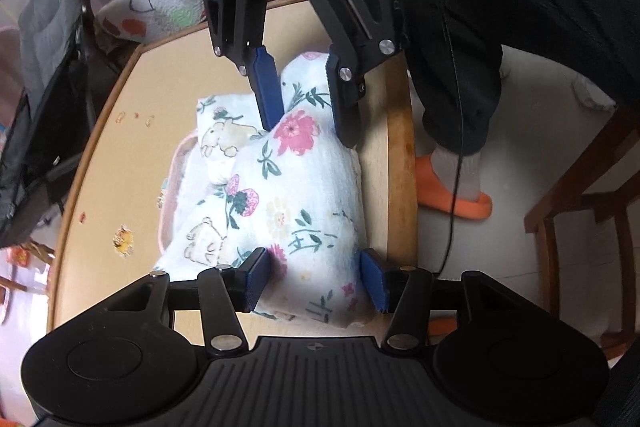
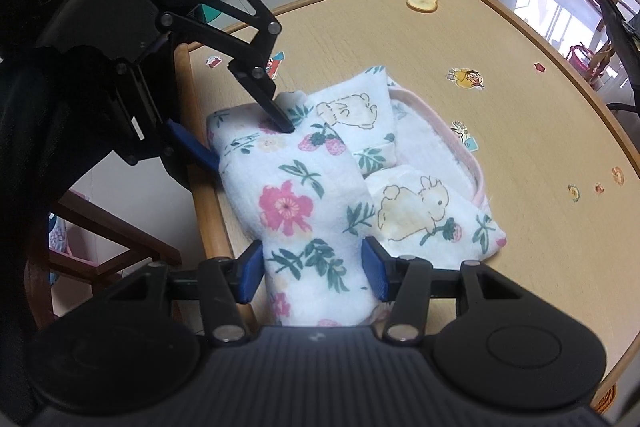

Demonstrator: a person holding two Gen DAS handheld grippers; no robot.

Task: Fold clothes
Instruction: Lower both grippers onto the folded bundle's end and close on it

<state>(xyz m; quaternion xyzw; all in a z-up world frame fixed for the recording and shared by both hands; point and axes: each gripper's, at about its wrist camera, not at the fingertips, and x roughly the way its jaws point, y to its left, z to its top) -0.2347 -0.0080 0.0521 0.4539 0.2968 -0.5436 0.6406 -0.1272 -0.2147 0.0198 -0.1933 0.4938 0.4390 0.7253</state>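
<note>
White garment [image 2: 304,195] with pink flowers, green leaves, cream rabbits.

Can't see the near end of the floral cloth [image 2: 304,203], tucked under the right gripper's [image 2: 314,273] body. Same deal in the left wrist view. Person [image 1: 520,7] cropped to dark trousers and 1 orange slipper [image 1: 456,195]. Table [image 2: 520,131] stickers too tiny to read.
</note>
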